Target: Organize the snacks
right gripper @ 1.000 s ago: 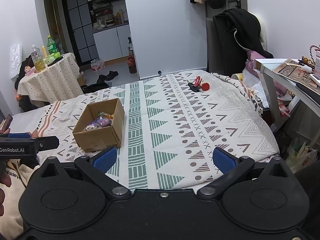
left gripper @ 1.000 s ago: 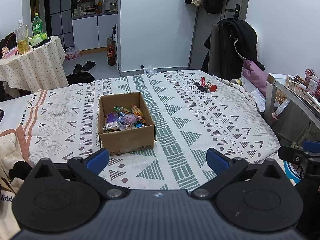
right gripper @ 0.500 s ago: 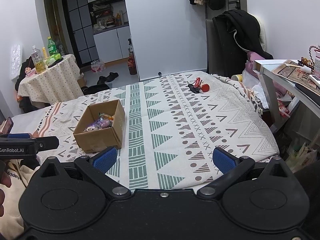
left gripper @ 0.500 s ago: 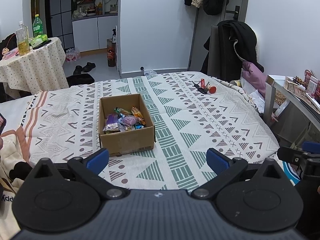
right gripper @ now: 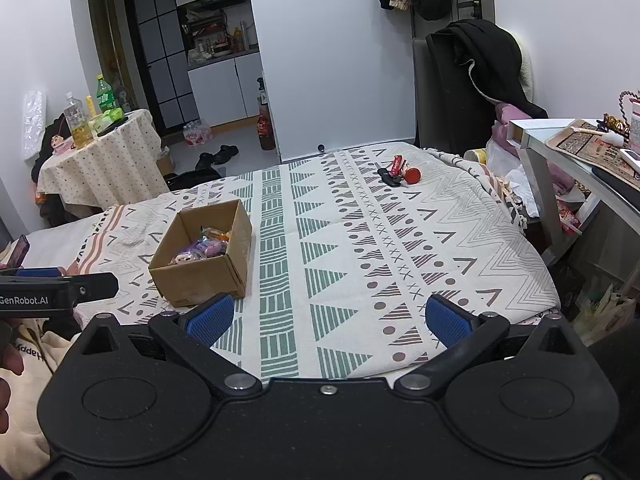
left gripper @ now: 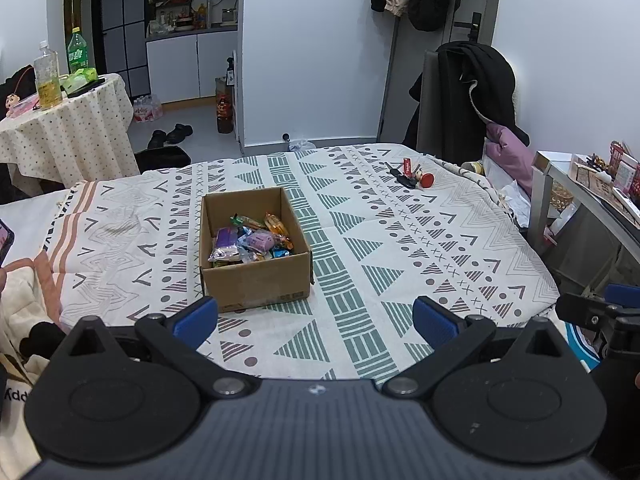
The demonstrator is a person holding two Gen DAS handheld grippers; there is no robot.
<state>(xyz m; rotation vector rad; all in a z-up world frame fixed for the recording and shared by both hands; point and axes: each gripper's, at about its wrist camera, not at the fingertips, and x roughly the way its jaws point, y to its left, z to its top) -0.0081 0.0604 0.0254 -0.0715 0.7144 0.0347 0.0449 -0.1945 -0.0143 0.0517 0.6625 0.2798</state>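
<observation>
Left of centre in both views, on the patterned bed cover [left gripper: 400, 248], sits an open cardboard box [left gripper: 256, 280] with a heap of wrapped snacks [left gripper: 250, 242] inside it. No loose snack lies on the cover around the box, so the gathering looks finished or close to it. Toward the upper right of the cover lies a small cluster of keys and red trinkets [right gripper: 396, 174], well apart from the box; whether any of it is a snack cannot be told. The left gripper [left gripper: 316, 316] hangs low in the frame with its jaws spread wide and empty, near the box's front wall. The right gripper [right gripper: 328, 316] is likewise released, holding nothing. What remains, if anything, seems to be tidying the packets within the box.
</observation>
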